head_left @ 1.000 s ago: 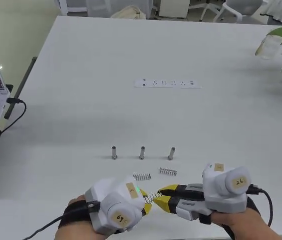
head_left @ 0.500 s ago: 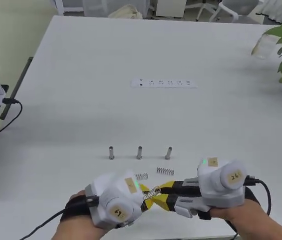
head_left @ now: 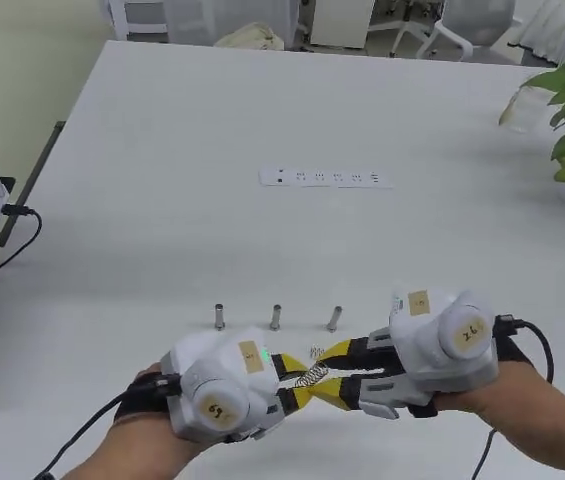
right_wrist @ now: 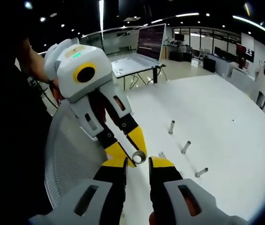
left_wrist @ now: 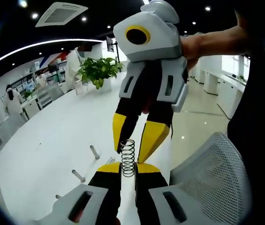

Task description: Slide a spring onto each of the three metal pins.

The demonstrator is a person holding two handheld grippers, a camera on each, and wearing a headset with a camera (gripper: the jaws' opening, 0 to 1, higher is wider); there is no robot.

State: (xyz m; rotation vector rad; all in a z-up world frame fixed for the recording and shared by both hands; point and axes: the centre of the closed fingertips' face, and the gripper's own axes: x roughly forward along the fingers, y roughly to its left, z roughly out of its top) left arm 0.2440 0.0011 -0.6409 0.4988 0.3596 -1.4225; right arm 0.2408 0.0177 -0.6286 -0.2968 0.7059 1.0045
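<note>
The surface [head_left: 162, 150] is white and matt, smooth all the way to its far edge. The three pins [head_left: 275, 318] look like dull grey metal. The spring [left_wrist: 128, 158] is thin bright wire with shiny coils. The left hand-held gripper [left_wrist: 128, 166] and the right hand-held gripper [right_wrist: 139, 165] have smooth, satin white plastic shells, and their black-and-yellow jaws look matt. The power strip [head_left: 324, 178] is white plastic. The floor [left_wrist: 193, 131] is glossy and mirrors the lights, while the chair [left_wrist: 212, 173] is grey woven mesh.
</note>
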